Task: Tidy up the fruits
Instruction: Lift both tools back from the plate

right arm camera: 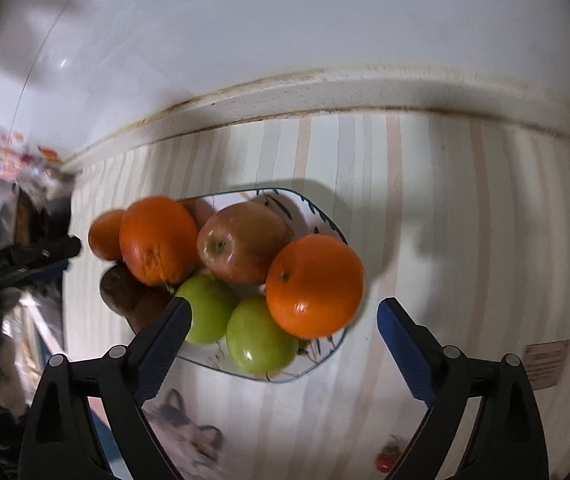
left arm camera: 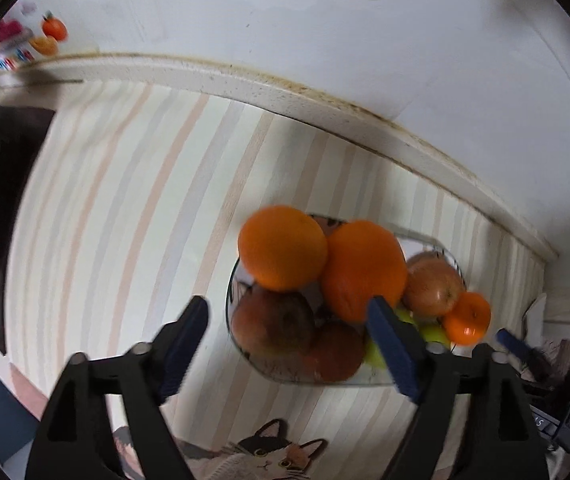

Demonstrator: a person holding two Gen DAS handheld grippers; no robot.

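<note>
Heaped high on the plate (right arm camera: 327, 216): oranges, red apples, two green apples, all touching and stacked past the rim. Nearest orange (right arm camera: 315, 286) perched at the plate's right edge, resting on a green apple (right arm camera: 259, 336) and overhanging the rim. Right gripper (right arm camera: 285, 312) spread wide, empty, hovering over the plate's near side. Left gripper (left arm camera: 287, 316) likewise wide apart and empty, above the plate's opposite side.

Main risk: nudging the pile. A finger brushing that edge orange, or lifting a lower apple, likely to send round fruit rolling off the plate across the striped tabletop (right arm camera: 445, 200). Small orange (left arm camera: 467, 318) beyond the plate's far side, possibly already off the rim; blurred, hard to say. Smooth skins likely to slip under an off-centre pinch.
</note>
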